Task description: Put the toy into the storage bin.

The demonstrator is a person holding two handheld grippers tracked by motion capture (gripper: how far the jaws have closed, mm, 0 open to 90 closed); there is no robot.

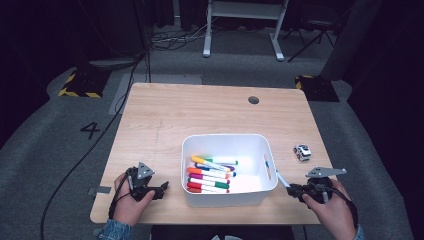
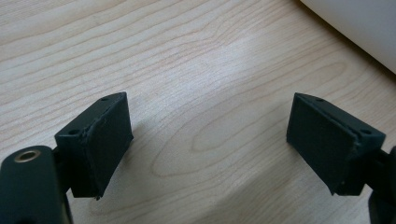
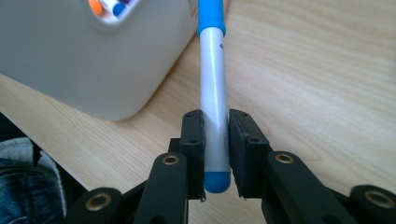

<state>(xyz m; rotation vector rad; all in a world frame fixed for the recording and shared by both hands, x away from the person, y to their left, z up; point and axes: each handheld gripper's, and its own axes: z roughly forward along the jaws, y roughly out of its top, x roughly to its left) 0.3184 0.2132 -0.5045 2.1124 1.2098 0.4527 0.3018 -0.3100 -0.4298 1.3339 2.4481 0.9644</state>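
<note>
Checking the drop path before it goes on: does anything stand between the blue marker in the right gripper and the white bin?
Only the bin's own near right wall. The right gripper holds the blue marker just outside it, tip toward the rim; nothing else visible lies between.

The left gripper [image 1: 161, 188] rests low with jaws spread wide, while the right gripper [image 1: 291, 189] has its jaws clamped.
</note>
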